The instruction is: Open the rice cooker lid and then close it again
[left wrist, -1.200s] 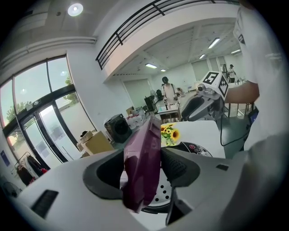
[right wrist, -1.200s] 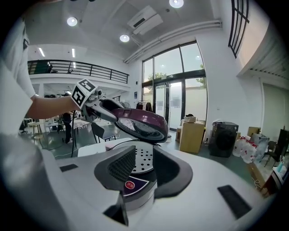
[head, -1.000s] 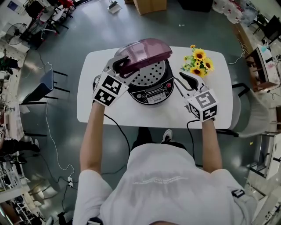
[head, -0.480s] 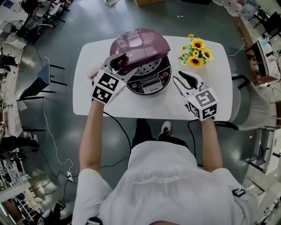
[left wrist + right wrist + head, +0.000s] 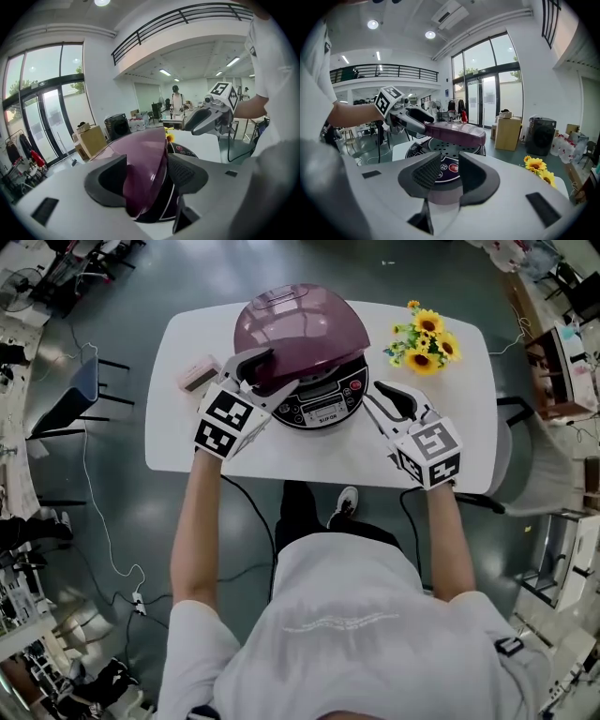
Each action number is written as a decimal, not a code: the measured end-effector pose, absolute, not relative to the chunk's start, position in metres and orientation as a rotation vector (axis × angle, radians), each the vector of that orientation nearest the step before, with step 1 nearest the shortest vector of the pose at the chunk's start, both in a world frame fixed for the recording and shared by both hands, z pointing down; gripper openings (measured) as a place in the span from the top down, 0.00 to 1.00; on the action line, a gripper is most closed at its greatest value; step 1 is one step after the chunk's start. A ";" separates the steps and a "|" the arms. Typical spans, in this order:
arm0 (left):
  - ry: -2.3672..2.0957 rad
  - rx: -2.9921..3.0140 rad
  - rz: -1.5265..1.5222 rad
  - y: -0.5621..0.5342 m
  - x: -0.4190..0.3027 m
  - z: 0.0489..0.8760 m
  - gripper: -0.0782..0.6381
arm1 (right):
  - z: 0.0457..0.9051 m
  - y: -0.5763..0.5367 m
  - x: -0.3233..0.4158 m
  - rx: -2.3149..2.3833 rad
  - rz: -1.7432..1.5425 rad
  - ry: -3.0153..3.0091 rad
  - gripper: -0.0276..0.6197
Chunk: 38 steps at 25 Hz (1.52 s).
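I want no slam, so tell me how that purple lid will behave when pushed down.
The lid looks rigid: its edge shows no bend between the left hand-held gripper's jaws. Likely hinged at the back, it should swing, not slide. Its glossy dome may be slippery.

Left gripper point(image 5: 255, 369) clamped, right gripper point(image 5: 386, 399) parted.

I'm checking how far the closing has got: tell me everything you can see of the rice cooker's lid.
The lid is a glossy, dark purple dome, plastic by its look, with a rectangular inset on top. It is hinged at the cooker's far side and stands partly open: the right gripper view shows a gap between it and the perforated inner plate. The left gripper is shut on its front rim; nothing else touches it.
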<state>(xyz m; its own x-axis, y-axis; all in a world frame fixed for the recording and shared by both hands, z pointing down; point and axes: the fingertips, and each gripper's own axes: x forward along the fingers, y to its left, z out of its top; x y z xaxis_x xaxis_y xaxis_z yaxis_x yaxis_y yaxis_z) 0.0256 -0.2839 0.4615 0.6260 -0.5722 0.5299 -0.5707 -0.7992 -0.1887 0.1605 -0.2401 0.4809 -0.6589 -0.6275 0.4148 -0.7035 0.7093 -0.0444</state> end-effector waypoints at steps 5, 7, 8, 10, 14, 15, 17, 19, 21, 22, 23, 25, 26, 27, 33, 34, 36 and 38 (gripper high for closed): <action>1.008 -2.883 -0.897 -0.277 0.028 0.477 0.50 | 0.480 -0.245 0.150 1.001 0.268 -2.561 0.75; 1.012 -2.909 -0.882 -0.276 0.029 0.481 0.51 | 0.475 -0.249 0.144 0.986 0.251 -2.578 0.74; 1.014 -2.915 -0.875 -0.275 0.029 0.482 0.51 | 0.472 -0.252 0.142 0.985 0.243 -2.582 0.74; 1.021 -2.919 -0.866 -0.275 0.029 0.483 0.50 | 0.470 -0.260 0.137 0.989 0.235 -2.580 0.74; 1.035 -2.939 -0.850 -0.275 0.028 0.488 0.51 | 0.469 -0.271 0.127 0.986 0.232 -2.571 0.74; 1.035 -2.949 -0.848 -0.274 0.028 0.489 0.51 | 0.469 -0.272 0.125 0.983 0.233 -2.571 0.74; 1.036 -2.964 -0.853 -0.273 0.028 0.493 0.53 | 0.471 -0.273 0.123 0.980 0.237 -2.570 0.74; 1.039 -2.977 -0.863 -0.273 0.028 0.498 0.54 | 0.473 -0.274 0.122 0.979 0.244 -2.568 0.74; 1.048 -2.985 -0.868 -0.273 0.027 0.502 0.55 | 0.476 -0.274 0.123 0.982 0.253 -2.564 0.74; 1.055 -2.984 -0.864 -0.273 0.026 0.503 0.57 | 0.477 -0.273 0.123 0.985 0.258 -2.562 0.74; 1.061 -2.984 -0.860 -0.273 0.025 0.504 0.57 | 0.479 -0.273 0.124 0.988 0.262 -2.559 0.74; 1.063 -2.984 -0.864 -0.274 0.024 0.504 0.58 | 0.482 -0.273 0.126 0.992 0.269 -2.554 0.74; 1.063 -2.983 -0.871 -0.275 0.024 0.504 0.59 | 0.483 -0.273 0.127 0.994 0.272 -2.551 0.74; 1.063 -2.979 -0.882 -0.275 0.024 0.504 0.59 | 0.484 -0.272 0.129 0.995 0.275 -2.547 0.74; 1.061 -2.948 -0.950 -0.274 0.025 0.509 0.59 | 0.488 -0.268 0.138 1.014 0.297 -2.538 0.74; 1.059 -2.948 -0.957 -0.274 0.025 0.509 0.59 | 0.488 -0.267 0.139 1.017 0.297 -2.537 0.74; 1.061 -2.949 -0.964 -0.274 0.025 0.510 0.59 | 0.489 -0.266 0.142 1.025 0.301 -2.535 0.74; 1.069 -2.947 -0.966 -0.274 0.025 0.510 0.59 | 0.491 -0.264 0.144 1.029 0.307 -2.532 0.74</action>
<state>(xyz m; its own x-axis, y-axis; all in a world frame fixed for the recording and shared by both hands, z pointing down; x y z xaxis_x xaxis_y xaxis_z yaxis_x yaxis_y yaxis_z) 0.0249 -0.2742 0.5104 0.6160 -0.5421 0.5716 -0.6233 -0.7791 -0.0671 0.1441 -0.2638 0.4911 -0.6551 -0.6201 0.4317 -0.7053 0.7068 -0.0550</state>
